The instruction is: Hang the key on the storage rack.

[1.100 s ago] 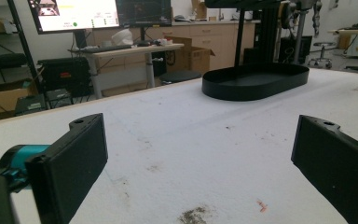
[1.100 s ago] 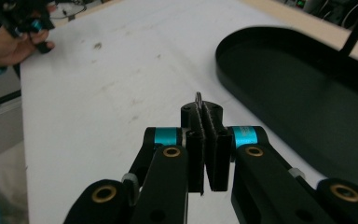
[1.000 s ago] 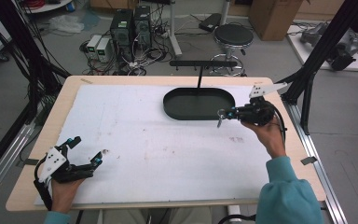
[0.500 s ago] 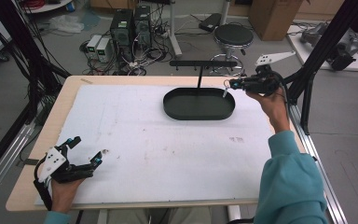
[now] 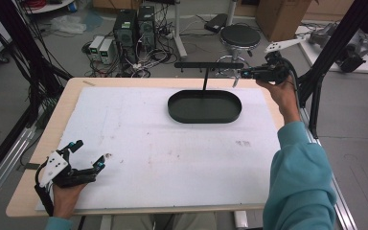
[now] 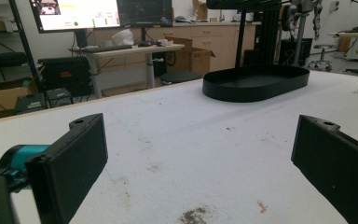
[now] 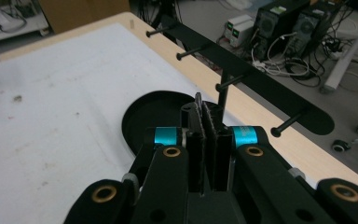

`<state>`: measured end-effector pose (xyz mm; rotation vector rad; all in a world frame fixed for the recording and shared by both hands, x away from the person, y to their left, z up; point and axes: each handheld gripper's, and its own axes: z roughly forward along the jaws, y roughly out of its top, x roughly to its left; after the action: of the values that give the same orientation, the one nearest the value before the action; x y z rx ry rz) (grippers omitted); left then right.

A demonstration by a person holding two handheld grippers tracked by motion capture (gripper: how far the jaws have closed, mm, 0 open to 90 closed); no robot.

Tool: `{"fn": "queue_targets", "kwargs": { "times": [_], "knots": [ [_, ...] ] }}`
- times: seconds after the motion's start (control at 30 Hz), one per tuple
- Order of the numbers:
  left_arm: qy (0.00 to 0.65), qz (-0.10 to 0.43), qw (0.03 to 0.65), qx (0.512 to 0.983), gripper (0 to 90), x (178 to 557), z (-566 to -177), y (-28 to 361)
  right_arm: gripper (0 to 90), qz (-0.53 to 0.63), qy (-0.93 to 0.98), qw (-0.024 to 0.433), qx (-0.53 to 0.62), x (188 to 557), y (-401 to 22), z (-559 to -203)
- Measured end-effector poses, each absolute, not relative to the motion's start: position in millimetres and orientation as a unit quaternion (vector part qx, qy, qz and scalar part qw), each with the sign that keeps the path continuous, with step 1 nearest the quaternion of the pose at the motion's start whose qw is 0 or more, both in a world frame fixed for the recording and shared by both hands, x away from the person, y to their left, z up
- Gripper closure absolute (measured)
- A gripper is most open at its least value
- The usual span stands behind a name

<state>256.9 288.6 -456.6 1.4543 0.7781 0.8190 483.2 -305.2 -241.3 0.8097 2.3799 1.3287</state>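
Right gripper (image 5: 239, 75) is up at the far right of the tabletop (image 5: 139, 143), level with the black rack's crossbar (image 5: 209, 64). Its fingers (image 7: 209, 140) are pressed together, pinching a small metal thing, probably a key (image 7: 198, 101); only its tip pokes out above the pads in the right gripper view, so I can't tell its full shape. In the high view a bit of it hangs at the fingertips, just beside the bar's right end.

Step in hand, as I read it: carrying the key to hang it on one of the crossbar's pegs (image 7: 227, 84). The oval black tray (image 5: 204, 106) at the foot of the rack holds nothing that I can see.

Left gripper (image 5: 88, 154) rests at the near left corner, fingers (image 6: 70, 163) spread wide with nothing between them.

Next move likely calls for lining the key's hole up with a peg tip, sliding it on, then releasing. The small hole and thin peg leave little room for error.
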Motion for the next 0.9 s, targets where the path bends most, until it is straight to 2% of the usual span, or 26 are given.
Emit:
{"fn": "queue_targets", "kwargs": {
  "times": [0.9],
  "knots": [
    [0.336, 0.353, 0.606, 0.629, 3.9, 257, -457, 289, 88.6, 0.442, 0.818, 0.149, 0.336, 516, -313, -263]
  ]
}}
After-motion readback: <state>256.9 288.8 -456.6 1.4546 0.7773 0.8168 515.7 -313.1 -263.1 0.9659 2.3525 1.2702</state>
